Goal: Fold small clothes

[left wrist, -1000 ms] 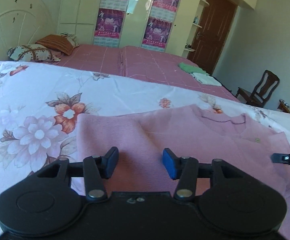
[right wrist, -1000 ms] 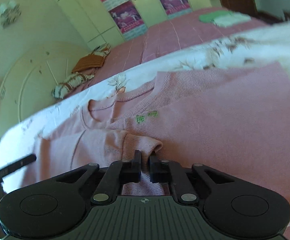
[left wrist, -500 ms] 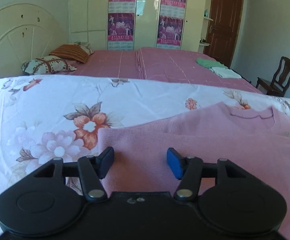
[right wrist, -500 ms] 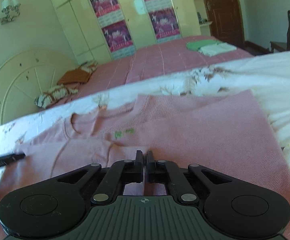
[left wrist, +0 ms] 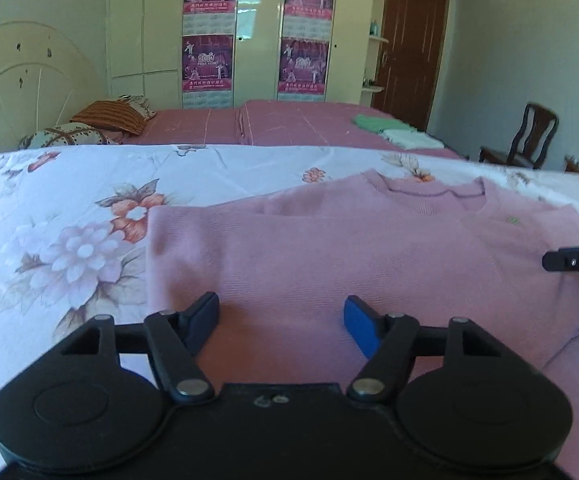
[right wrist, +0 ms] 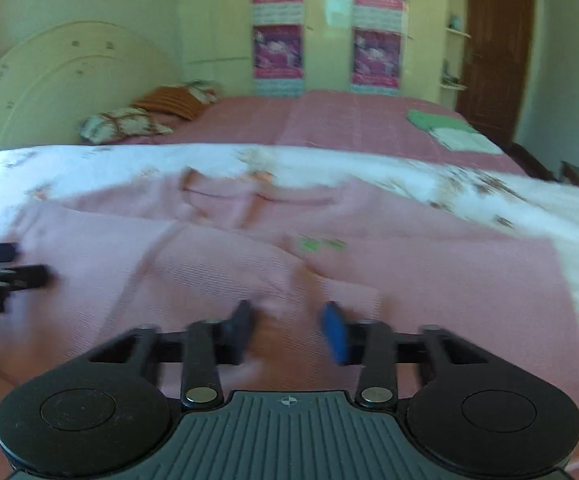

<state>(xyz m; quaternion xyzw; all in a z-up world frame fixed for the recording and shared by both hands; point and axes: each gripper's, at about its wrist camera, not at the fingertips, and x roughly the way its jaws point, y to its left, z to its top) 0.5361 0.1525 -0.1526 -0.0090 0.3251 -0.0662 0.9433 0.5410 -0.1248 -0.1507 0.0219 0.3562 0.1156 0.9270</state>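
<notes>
Plainly, the left gripper (left wrist: pixel 281 316) stood with its jaws wide apart above the pink sweater (left wrist: pixel 349 248), gripping nothing; they had just been opening, and only flat knit lay between the 2 blue pads. The right gripper (right wrist: pixel 287 330) had also just been opening, its jaws parted over a soft ridge of the same sweater with no cloth pinched, though that view was smeared by motion and the exact contact was hard to judge. The sweater lay spread on the floral bedsheet (left wrist: pixel 69 220), neckline (left wrist: pixel 437 192) toward the far side, with a folded layer crossing its body. The risk from here seemed to be the fold itself: released knit of this kind could spring back or slide, and a pad dragging across it on the way out could pull the layer askew. A crooked edge would likely carry into every later fold. Farther off, the 2 folded cloths (left wrist: pixel 393 130) on the pink bed (left wrist: pixel 289 124) were well apart and out of harm's way.
</notes>
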